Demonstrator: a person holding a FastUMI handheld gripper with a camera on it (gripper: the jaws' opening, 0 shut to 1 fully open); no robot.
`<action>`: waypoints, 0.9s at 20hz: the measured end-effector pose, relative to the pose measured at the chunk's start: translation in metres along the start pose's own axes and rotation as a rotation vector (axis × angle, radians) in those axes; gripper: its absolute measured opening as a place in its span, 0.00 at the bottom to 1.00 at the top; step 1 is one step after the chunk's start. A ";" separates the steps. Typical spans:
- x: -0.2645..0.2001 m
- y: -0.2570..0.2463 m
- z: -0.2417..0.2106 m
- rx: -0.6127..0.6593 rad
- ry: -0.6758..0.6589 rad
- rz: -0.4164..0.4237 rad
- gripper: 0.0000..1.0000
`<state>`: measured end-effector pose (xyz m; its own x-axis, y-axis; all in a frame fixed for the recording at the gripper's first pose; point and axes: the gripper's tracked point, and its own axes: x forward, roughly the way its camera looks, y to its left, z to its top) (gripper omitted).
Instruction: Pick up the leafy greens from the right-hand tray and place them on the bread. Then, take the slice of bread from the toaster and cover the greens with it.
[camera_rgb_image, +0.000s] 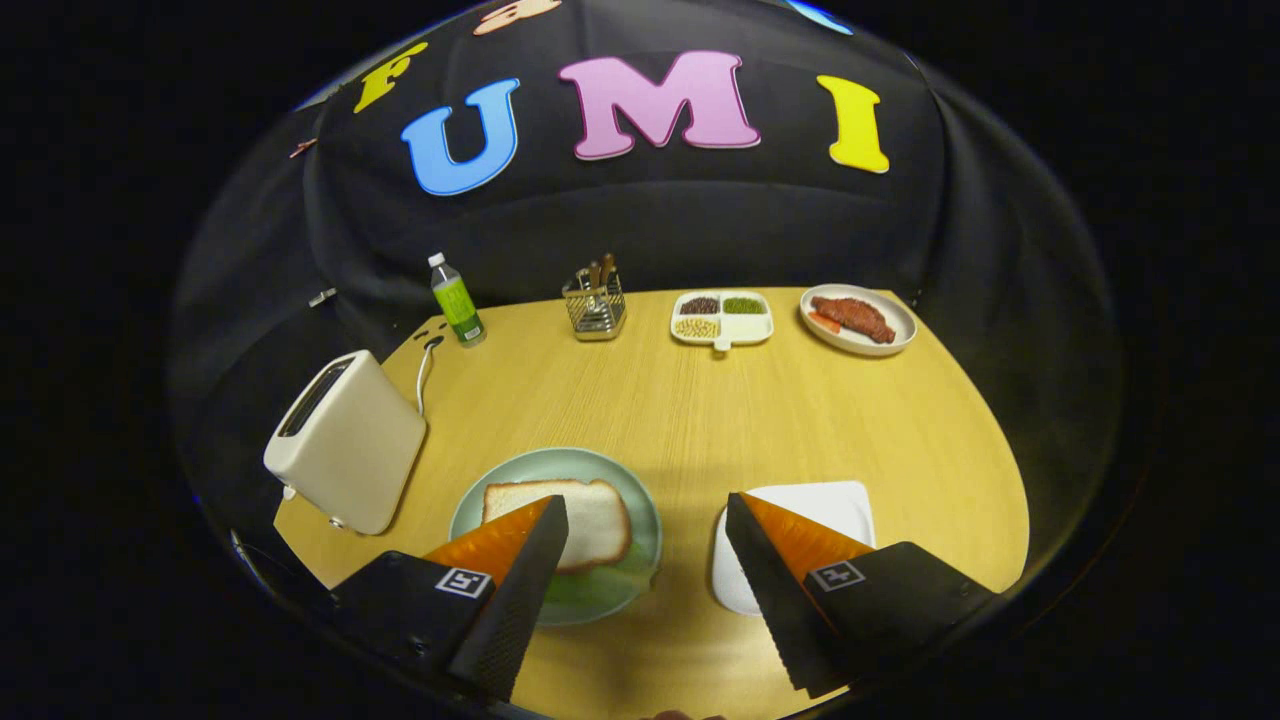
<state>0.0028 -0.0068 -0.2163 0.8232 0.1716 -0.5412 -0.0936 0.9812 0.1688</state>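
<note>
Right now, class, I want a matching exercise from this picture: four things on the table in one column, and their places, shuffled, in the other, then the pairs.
Things:
1. bread slice
2. green bottle
3. toaster
4. white tray

Places:
A. far edge of the table, beside the toaster's cord
B. just ahead of the right finger of the open tongs
C. on the pale green plate, over greens
D. left of the plate

Pairs: 1-C, 2-A, 3-D, 4-B

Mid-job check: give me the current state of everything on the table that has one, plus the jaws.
gripper: jaws open, holding nothing
bread slice: lying on greens
leafy greens: under the slice
green plate: loaded
white tray: nothing visible on it
toaster: slot contents not visible
bottle: upright, capped
</note>
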 end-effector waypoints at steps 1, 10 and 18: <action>-0.011 -0.008 0.011 -0.008 -0.037 0.004 0.99; -0.121 -0.048 0.061 -0.012 -0.244 -0.034 0.99; -0.199 -0.013 0.082 -0.082 -0.440 -0.188 0.98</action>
<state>-0.1137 -0.0609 -0.0433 0.9871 -0.0451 -0.1535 0.0497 0.9984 0.0261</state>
